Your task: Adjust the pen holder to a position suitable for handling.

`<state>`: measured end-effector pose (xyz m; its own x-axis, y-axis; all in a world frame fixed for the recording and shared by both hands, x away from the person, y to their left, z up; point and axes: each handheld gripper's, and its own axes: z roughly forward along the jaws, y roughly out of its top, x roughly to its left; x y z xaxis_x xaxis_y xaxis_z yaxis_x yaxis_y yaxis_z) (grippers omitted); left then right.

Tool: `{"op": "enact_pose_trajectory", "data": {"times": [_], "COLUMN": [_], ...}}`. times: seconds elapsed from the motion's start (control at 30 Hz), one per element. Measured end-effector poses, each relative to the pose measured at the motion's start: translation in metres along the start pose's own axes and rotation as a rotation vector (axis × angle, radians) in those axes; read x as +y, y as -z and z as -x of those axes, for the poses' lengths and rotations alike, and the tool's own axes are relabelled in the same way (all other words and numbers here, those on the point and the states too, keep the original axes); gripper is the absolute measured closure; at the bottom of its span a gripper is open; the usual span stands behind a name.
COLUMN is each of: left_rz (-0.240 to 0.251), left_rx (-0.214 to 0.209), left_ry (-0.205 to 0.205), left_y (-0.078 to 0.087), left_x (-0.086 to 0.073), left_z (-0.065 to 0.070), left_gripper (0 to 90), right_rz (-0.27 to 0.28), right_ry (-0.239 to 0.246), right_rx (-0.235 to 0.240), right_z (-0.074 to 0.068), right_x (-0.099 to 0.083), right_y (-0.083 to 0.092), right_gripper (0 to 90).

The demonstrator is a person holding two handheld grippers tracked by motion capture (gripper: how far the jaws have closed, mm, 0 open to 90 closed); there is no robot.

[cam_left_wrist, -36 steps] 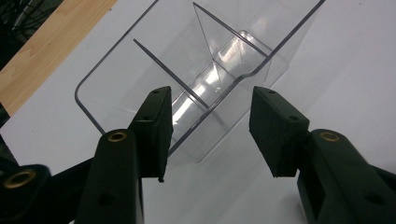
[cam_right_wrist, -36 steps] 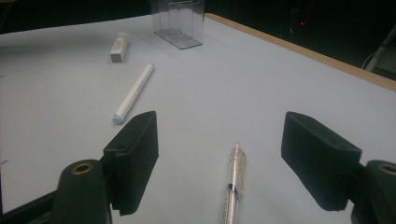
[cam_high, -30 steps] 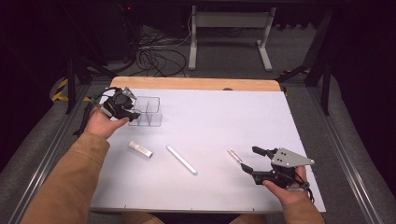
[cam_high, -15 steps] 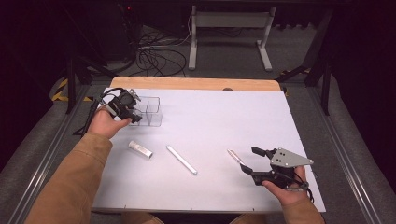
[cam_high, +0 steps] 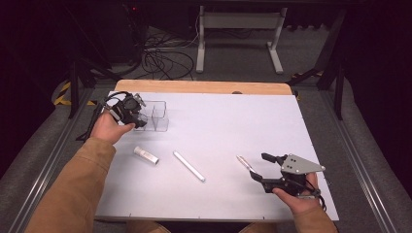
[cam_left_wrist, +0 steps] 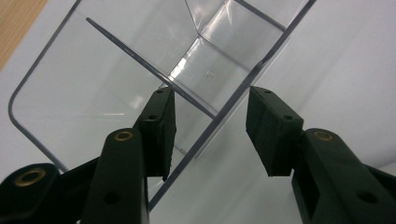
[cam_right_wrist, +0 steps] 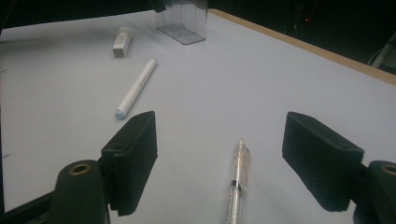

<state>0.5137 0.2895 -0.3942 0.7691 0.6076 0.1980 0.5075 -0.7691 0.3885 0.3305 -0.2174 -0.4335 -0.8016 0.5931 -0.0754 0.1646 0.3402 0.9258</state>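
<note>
A clear plastic divided box stands at the table's far left. My left gripper sits at the box's near left corner. In the left gripper view its jaws straddle one clear wall. They have just been closing, and a gap still shows on both sides, so the left gripper is open. My right gripper rests open at the near right. A clear pen lies just ahead of it and runs between its jaws untouched.
A white marker lies mid-table, with a short white tube to its left. Both show beyond the right gripper, along with the box. The white tabletop has a wooden far edge. Cables lie on the floor beyond.
The left hand has shifted very slightly at the box's corner. The right hand, the pen, the marker and the tube have not moved.
</note>
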Motion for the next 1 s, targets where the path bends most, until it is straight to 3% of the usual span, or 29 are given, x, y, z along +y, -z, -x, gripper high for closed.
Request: {"op": "enact_pose_trajectory", "data": {"times": [0.07, 0.27, 0.33, 0.4, 0.43, 0.47, 0.53, 0.6, 0.63, 0.77, 0.8, 1.0], "left_rz": [-0.006, -0.054, -0.072, -0.095, -0.109, -0.109, -0.106, -0.122, -0.084, -0.035, 0.002, 0.044], "left_rx": [0.004, 0.062, 0.054, 0.043, 0.018, 0.018, 0.012, 0.013, 0.007, 0.01, 0.011, -0.024], "left_ry": [-0.013, -0.139, -0.172, -0.217, -0.265, -0.265, -0.318, -0.327, -0.34, -0.351, -0.371, -0.44], "left_y": [0.001, 0.002, 0.003, 0.005, 0.006, 0.006, 0.009, 0.011, 0.016, 0.027, 0.035, 0.046], "left_x": [0.0, 0.0, -0.001, -0.001, 0.0, 0.0, 0.004, 0.01, 0.013, 0.022, 0.029, 0.051], "left_z": [0.001, 0.009, 0.012, 0.014, 0.019, 0.019, 0.025, 0.029, 0.032, 0.038, 0.043, 0.063], "left_gripper": [57.3, 64.7, 66.8, 75.3, 79.2, 83.3, 86.6, 87.6, 87.6, 87.7, 87.7, 87.7], "right_rz": [-0.002, -0.006, -0.006, -0.008, -0.009, -0.012, -0.013, -0.012, -0.01, -0.005, -0.008, -0.006], "right_ry": [0.005, 0.01, 0.011, 0.006, 0.004, 0.008, 0.01, 0.007, 0.008, 0.001, 0.009, 0.01], "right_rx": [0.0, 0.005, 0.004, 0.005, 0.008, 0.009, 0.01, 0.01, 0.008, 0.009, 0.007, 0.008], "right_z": [0.0, -0.001, -0.001, -0.001, -0.001, -0.001, -0.001, -0.001, -0.001, -0.001, -0.001, -0.001], "right_x": [0.0, 0.0, 0.0, 0.0, 0.0, 0.0, -0.001, 0.0, 0.0, 0.0, -0.001, 0.0], "right_y": [0.0, -0.001, -0.002, -0.003, -0.003, -0.003, -0.004, -0.003, -0.003, -0.002, -0.003, -0.002], "right_gripper": [27.2, 27.1, 27.1, 26.8, 26.8, 26.8, 26.7, 26.7, 26.6, 26.6, 26.5, 26.5]}}
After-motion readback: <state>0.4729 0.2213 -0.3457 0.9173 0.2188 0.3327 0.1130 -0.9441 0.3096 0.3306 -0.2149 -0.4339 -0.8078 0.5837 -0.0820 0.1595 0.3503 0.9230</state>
